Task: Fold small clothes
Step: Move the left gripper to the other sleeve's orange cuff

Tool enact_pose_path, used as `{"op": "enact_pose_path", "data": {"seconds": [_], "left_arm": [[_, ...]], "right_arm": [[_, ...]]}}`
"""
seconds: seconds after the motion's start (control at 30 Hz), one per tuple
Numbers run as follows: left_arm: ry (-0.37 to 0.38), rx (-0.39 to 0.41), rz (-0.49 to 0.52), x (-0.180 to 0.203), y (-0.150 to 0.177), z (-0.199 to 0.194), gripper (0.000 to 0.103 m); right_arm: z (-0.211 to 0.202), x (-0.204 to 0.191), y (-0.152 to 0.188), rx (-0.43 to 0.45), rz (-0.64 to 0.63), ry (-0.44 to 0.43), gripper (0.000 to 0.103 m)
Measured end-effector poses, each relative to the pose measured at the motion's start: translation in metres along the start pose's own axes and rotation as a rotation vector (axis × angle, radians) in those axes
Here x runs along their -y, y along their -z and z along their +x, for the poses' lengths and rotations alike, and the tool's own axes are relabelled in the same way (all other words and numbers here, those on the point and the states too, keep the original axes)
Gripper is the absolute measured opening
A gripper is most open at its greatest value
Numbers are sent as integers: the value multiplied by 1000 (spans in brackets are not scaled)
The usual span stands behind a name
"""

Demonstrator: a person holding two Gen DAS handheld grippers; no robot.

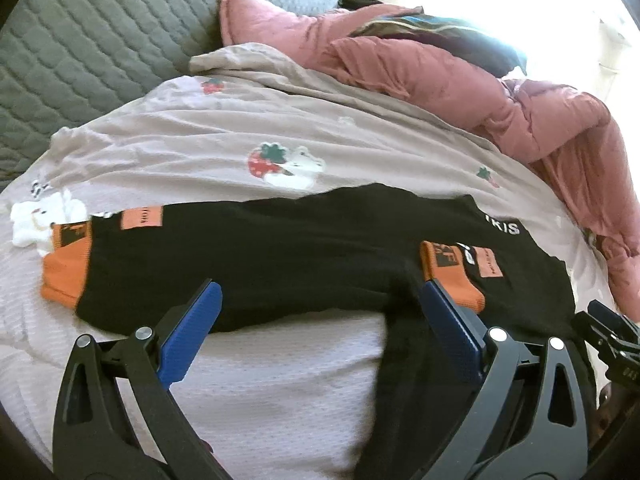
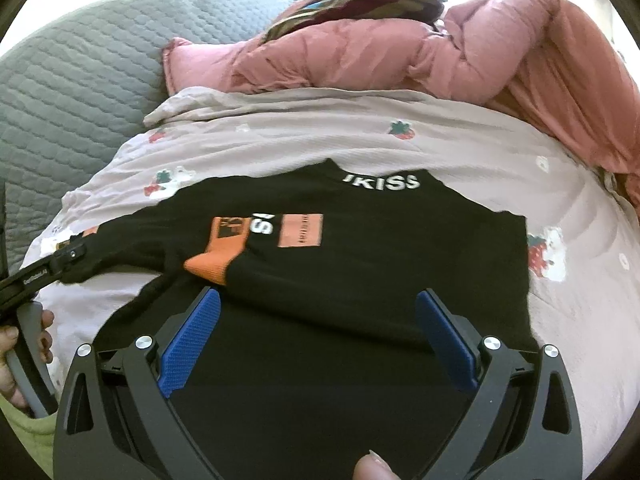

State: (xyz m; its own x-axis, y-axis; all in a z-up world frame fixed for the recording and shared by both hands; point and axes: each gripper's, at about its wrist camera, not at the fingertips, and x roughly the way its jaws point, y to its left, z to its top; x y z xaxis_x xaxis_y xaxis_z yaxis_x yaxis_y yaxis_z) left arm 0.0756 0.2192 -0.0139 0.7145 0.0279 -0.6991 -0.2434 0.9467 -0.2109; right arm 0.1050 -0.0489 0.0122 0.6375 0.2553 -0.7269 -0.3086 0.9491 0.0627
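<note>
A black sweater (image 2: 360,248) with orange cuffs lies spread on a pale lilac sheet (image 1: 192,152) printed with strawberries, which covers the bed. In the right wrist view the sweater fills the middle of the frame, its collar with white lettering at 12 o'clock and its body running down to 6 o'clock under the camera. One sleeve is folded across the chest, its orange cuff (image 2: 218,258) resting just left of centre beside an orange patch (image 2: 301,230). The other sleeve stretches out toward 9 o'clock.

In the left wrist view that outstretched sleeve crosses the frame, ending in an orange cuff (image 1: 66,276) at 9 o'clock, near a white cartoon print on the sheet.

The left gripper (image 1: 320,308) has its jaws spread wide, with nothing between the blue pads (image 1: 192,328); they hover over the lower edge of the sleeve and the sheet below it. The right gripper (image 2: 318,320) likewise has its jaws wide apart and grips nothing, poised above the sweater's lower body. A fingertip shows at 6 o'clock in the right wrist view, and the hand (image 2: 16,356) holding the left gripper's handle is at 8 o'clock.

A pink quilt (image 2: 500,48) is heaped along the far edge from 12 to 3 o'clock, with a dark patterned cloth (image 2: 360,0) on top. A grey quilted cover (image 1: 92,36) lies at 10 o'clock
</note>
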Motion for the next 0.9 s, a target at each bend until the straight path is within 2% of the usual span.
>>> {"op": "enact_pose_path", "data": {"seconds": [0.5,0.9], "left_arm": [[-125,40,-104,-65,-5,-26,93],[-246,45,-232,-115,-1,-25,93]], "right_arm": [[4,-58,-15,8,-79,-80,98],[13,-108,-24,7,-174,-138,98]]}}
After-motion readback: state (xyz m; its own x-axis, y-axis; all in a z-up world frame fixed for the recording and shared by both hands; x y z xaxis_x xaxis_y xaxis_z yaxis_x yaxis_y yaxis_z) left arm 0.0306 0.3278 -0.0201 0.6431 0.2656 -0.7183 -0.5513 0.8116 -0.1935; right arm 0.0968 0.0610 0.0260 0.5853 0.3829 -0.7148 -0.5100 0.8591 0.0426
